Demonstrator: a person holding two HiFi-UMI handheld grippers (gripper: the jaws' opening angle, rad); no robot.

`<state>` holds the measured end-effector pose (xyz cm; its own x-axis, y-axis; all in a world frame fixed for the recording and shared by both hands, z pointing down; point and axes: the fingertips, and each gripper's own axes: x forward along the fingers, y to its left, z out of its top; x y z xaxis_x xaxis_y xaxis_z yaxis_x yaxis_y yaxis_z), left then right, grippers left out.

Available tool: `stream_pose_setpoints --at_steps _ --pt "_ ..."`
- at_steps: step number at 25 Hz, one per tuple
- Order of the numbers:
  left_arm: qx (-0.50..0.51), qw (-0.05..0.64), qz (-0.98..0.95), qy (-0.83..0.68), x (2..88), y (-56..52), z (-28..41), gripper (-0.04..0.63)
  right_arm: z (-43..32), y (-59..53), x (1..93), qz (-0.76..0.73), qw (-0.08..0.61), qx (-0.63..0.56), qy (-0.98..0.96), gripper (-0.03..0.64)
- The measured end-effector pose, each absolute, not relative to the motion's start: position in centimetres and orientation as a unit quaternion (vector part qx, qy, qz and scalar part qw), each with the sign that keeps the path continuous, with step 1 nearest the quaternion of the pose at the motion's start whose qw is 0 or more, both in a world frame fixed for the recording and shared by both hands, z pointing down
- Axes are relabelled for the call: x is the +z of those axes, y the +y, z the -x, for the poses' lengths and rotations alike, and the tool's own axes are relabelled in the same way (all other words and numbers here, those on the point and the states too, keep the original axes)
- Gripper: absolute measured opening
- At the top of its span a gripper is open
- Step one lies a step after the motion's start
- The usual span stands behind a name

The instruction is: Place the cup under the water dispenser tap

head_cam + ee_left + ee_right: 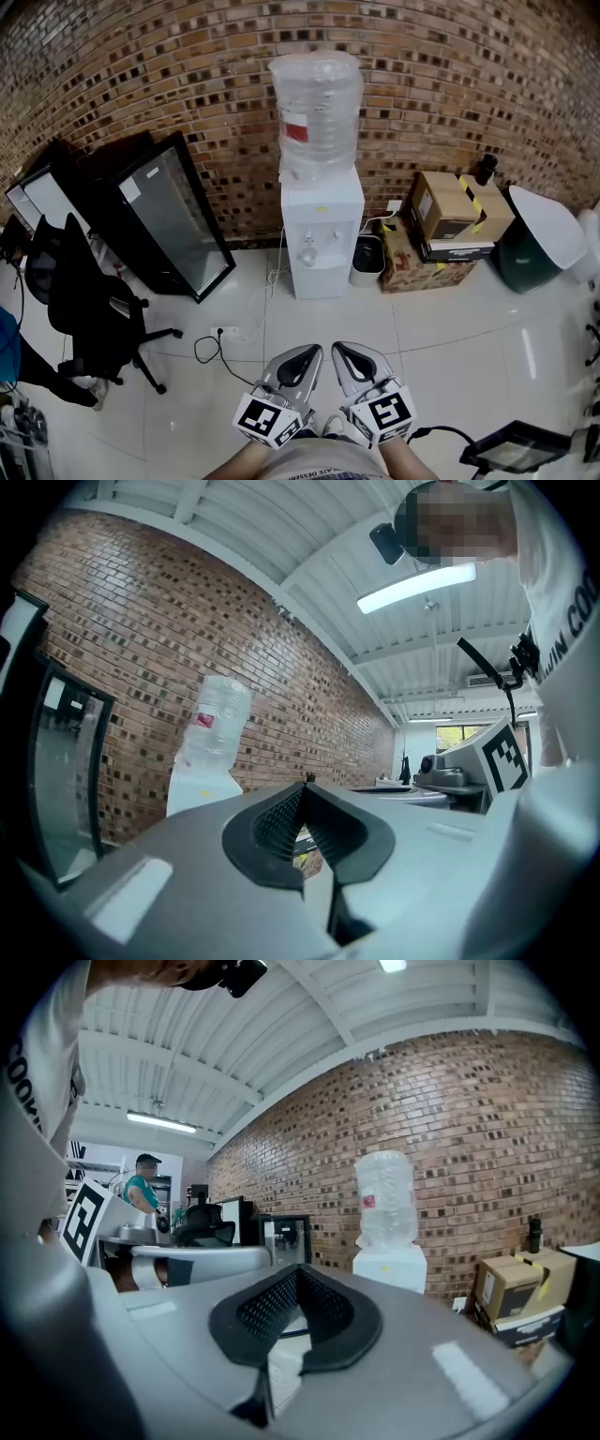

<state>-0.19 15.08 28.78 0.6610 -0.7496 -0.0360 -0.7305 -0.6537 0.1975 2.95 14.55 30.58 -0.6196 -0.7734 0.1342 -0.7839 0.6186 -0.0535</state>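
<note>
The white water dispenser (322, 234) with a clear bottle on top stands against the brick wall, straight ahead across the tiled floor. A small pale round shape (308, 253) sits in its tap recess; I cannot tell what it is. No cup shows in either gripper. My left gripper (302, 356) and right gripper (349, 354) are held side by side close to my body, both shut and empty, pointing at the dispenser. In the left gripper view the jaws (307, 782) meet, with the dispenser (202, 780) far off. The right gripper (300, 1269) also shows touching tips and the dispenser (389, 1260) beyond.
Two glass-door cabinets (173, 220) lean on the wall at left, beside a black office chair (84, 309). Right of the dispenser are a white bin (367, 262), stacked cardboard boxes (455, 220) and a green bin (534, 244). A power strip with cable (225, 336) lies on the floor.
</note>
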Motion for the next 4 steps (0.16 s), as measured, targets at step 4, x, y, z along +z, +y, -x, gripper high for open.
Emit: stream_pose_setpoints --at_steps 4 --pt "-0.054 0.087 -0.906 -0.410 29.03 15.16 0.29 -0.008 -2.75 14.70 30.72 -0.430 0.049 0.056 -0.900 0.006"
